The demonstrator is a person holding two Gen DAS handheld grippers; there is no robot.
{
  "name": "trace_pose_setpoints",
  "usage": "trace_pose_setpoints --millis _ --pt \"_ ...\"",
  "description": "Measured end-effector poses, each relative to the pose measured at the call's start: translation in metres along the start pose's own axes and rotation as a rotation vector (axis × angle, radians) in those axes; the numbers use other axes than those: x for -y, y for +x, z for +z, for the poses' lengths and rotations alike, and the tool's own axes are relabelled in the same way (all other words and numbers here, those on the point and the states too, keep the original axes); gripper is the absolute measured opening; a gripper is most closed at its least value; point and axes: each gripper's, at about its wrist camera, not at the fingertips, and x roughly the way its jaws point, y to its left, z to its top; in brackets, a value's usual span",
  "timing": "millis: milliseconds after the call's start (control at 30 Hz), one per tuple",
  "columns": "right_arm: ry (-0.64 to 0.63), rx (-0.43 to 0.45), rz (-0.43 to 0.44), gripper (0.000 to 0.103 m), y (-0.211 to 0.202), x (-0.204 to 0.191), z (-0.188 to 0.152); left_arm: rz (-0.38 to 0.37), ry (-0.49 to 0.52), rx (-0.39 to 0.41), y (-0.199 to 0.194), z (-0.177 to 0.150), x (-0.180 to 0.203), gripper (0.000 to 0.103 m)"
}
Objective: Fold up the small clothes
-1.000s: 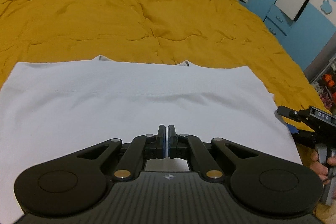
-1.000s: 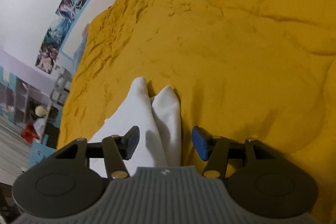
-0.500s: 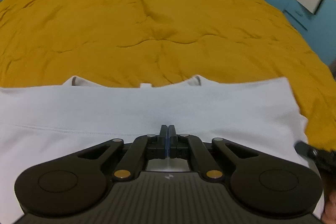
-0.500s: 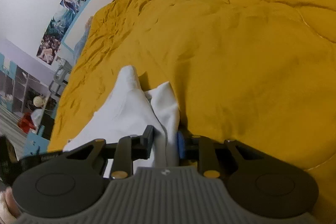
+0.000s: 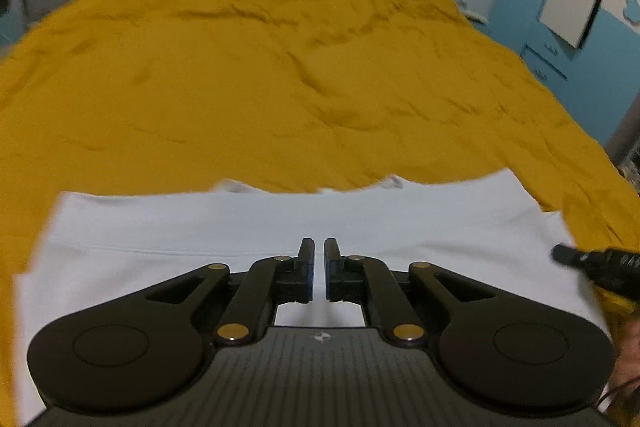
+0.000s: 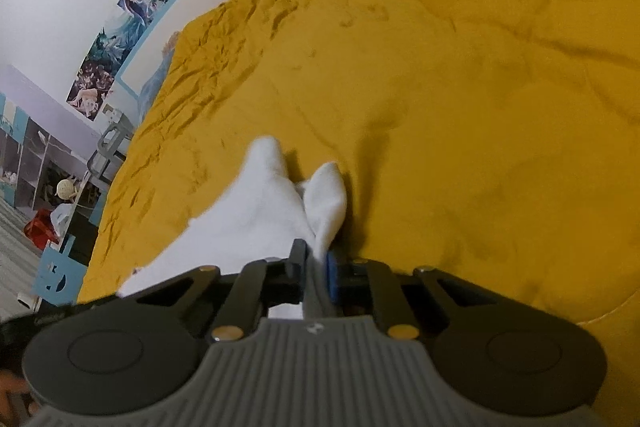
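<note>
Since a second ago, right tool (image 6: 316,259) has closed from wide apart to a pinch on the white garment (image 6: 276,211); left tool (image 5: 319,259) has gone from pressed tight to a narrow gap. Left view has tilted up, with more room showing.

White garment (image 5: 240,227): smooth, thin knit, lies flat and broad on the bed near its close edge. Faint stitched seam line runs across it. Far edge slightly uneven, two small tabs poking past it. Seen from the right wrist, the same cloth bunches into two soft rounded peaks rising ahead of the fingers, raised off the cover.

Left tool: black, matte, ribbed body; fingers narrowly parted, white cloth visible through the slit, nothing clamped between them.

Right tool: grey ribbed body, one blue pad (image 6: 331,273) showing; cloth edge held between the fingers. In the left view its black tip (image 5: 592,261) sits at the garment's right edge.

Mustard bedcover (image 5: 280,75): quilted, creased, soft ridges all over.

Background: pale blue cabinets (image 5: 576,39) with apple cut-outs, posters (image 6: 128,35) on a white wall.
</note>
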Motion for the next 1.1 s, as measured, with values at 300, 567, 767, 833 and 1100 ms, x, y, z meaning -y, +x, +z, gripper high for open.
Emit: trace_pose_setpoints --millis 300,567,767,833,1100 --pt "-0.074 0.011 0.075 0.004 -0.018 -0.12 0.007 0.103 -0.058 0.026 -0.069 -0.033 -0.086 0.005" --pt "-0.171 -0.055 0.095 0.004 0.013 -0.249 -0.022 0.084 -0.204 0.047 -0.098 -0.063 -0.147 0.005" --pt "-0.276 -0.089 0.077 0.004 0.041 -0.332 -0.066 0.039 -0.332 0.046 -0.097 -0.075 -0.181 0.006" --pt "-0.3 -0.101 0.063 0.004 0.054 -0.355 -0.079 0.026 -0.367 0.051 -0.096 -0.079 -0.192 0.006" --pt "-0.378 -0.092 0.033 0.004 0.097 -0.421 -0.131 -0.001 -0.467 0.055 -0.098 -0.093 -0.225 0.006"
